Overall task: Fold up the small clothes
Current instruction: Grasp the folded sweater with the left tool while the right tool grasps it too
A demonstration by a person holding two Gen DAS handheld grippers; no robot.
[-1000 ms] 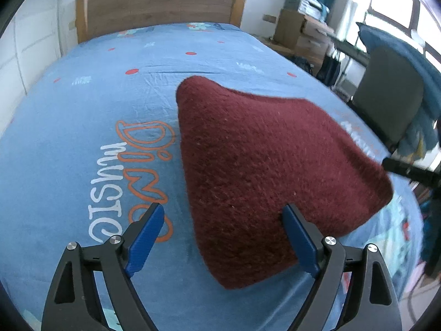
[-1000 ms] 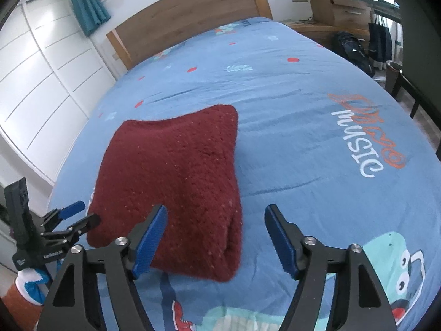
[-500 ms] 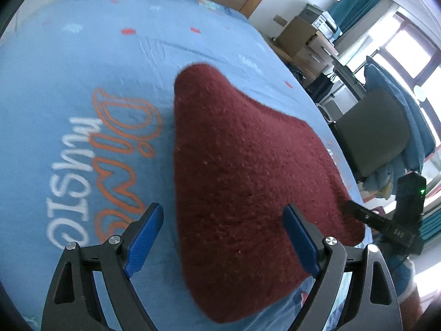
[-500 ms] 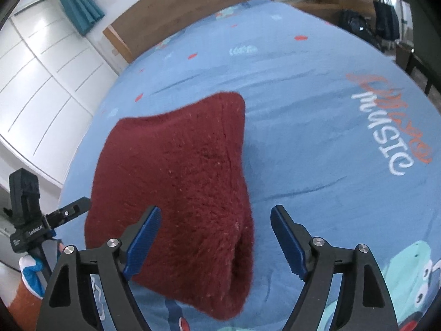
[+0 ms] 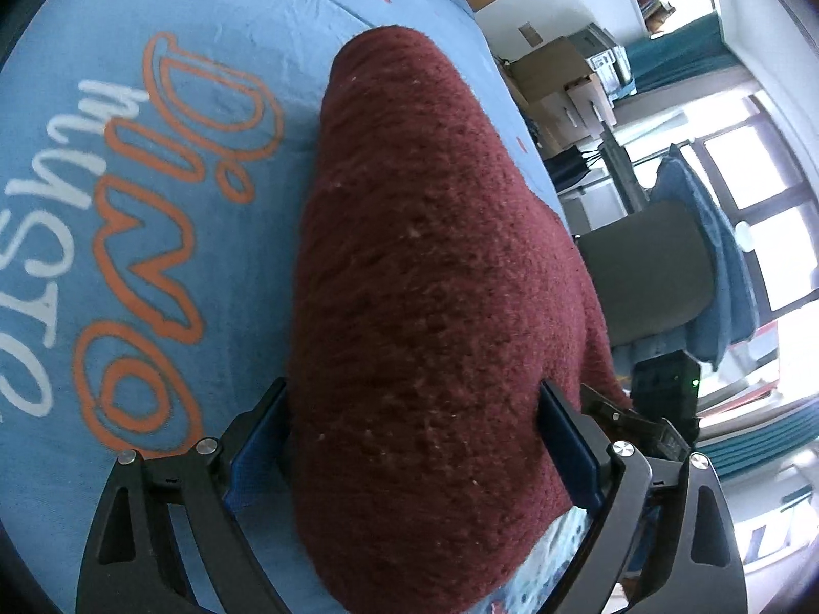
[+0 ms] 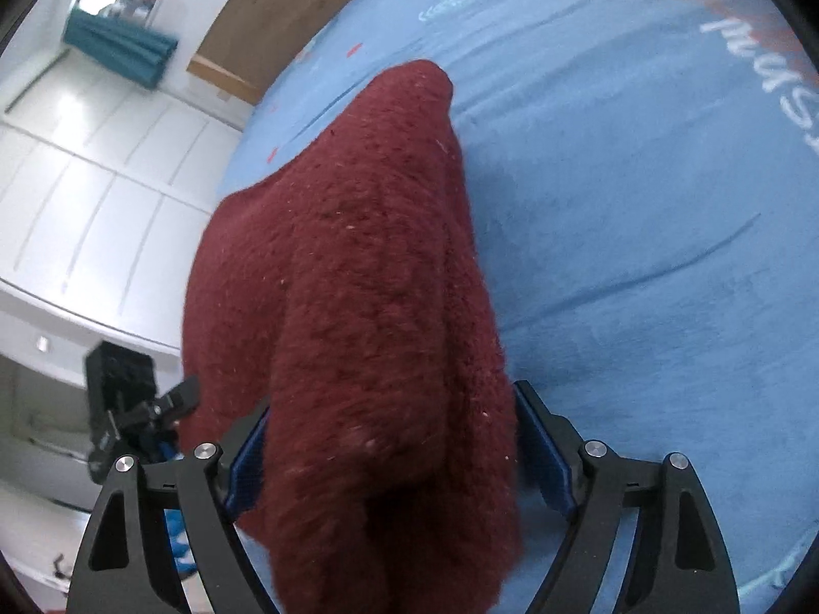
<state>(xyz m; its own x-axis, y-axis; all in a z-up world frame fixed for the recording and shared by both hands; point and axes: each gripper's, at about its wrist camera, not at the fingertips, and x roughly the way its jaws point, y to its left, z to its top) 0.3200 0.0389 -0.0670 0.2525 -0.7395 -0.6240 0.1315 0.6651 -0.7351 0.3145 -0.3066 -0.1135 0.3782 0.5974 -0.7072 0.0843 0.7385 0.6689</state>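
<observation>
A folded dark red fuzzy garment (image 5: pixel 430 276) lies on the blue printed bedsheet (image 5: pixel 153 204). My left gripper (image 5: pixel 414 440) is open, with its blue fingers on either side of the garment's near end. In the right wrist view the same garment (image 6: pixel 358 307) fills the middle, and my right gripper (image 6: pixel 399 450) is open with its fingers straddling the other near end. The cloth bulges up between the jaws of each gripper and hides the fingertips. The other gripper shows at the edge of each view.
The wooden headboard (image 6: pixel 240 41) is at the far end of the bed. A grey chair with blue cloth over it (image 5: pixel 665 276) and cardboard boxes (image 5: pixel 563 82) stand beside the bed. White wardrobe doors (image 6: pixel 92 194) are on the other side.
Both grippers have tilted and moved forward over the garment's ends. The garment now sits between each pair of fingers, and its ends have risen and bunched.
</observation>
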